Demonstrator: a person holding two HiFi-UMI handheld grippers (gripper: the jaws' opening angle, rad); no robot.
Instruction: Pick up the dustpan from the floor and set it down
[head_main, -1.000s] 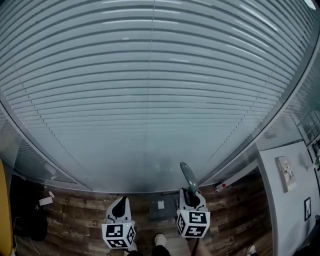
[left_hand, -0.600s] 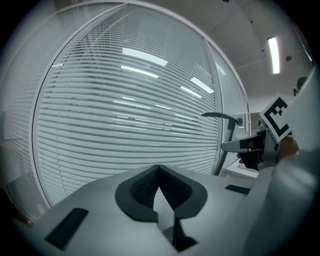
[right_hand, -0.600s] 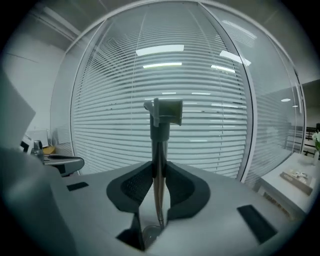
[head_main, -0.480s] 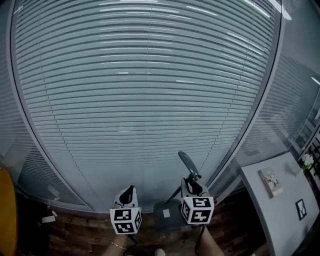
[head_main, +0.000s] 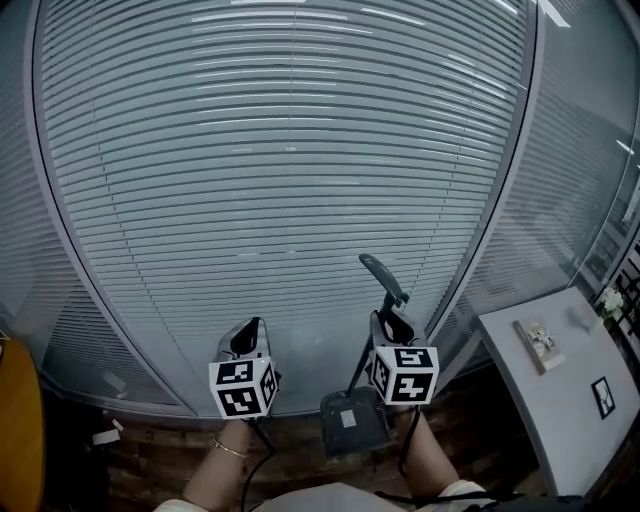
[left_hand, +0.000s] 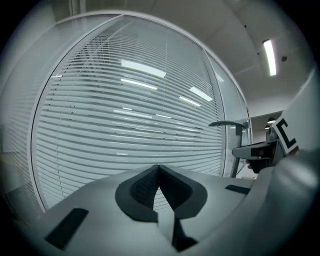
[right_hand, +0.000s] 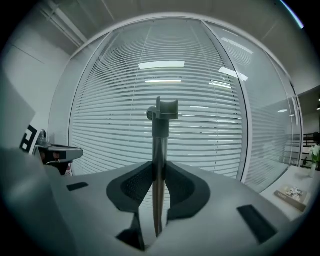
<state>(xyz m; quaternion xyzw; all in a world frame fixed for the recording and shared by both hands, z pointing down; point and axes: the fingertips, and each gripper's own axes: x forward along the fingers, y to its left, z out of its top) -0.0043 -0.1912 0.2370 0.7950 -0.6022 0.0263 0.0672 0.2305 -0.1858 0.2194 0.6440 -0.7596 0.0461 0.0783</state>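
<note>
Up it comes! A second ago the dustpan (head_main: 350, 420) sat on the wooden floor (head_main: 150, 462) with both grippers low beside it. Now both have risen, and the scoop hangs clear of the boards, dangling under the right hand-held gripper (head_main: 392, 322). In the right gripper view the jaws are pinched narrow on the dustpan's thin upright pole (right_hand: 160, 150), pads pressing it from both sides, the grip end standing tall above against the blinds (right_hand: 200, 125). The left hand-held gripper (head_main: 252, 332) rides alongside, to the left, its jaws closed together on nothing. So the pick-up looks done; what remains, I'd say, is the setting down. With the scoop hanging free on a long pole, a slow, steady lowering seems wise. There's a grey table (head_main: 560, 390) off to the right, well apart.
</note>
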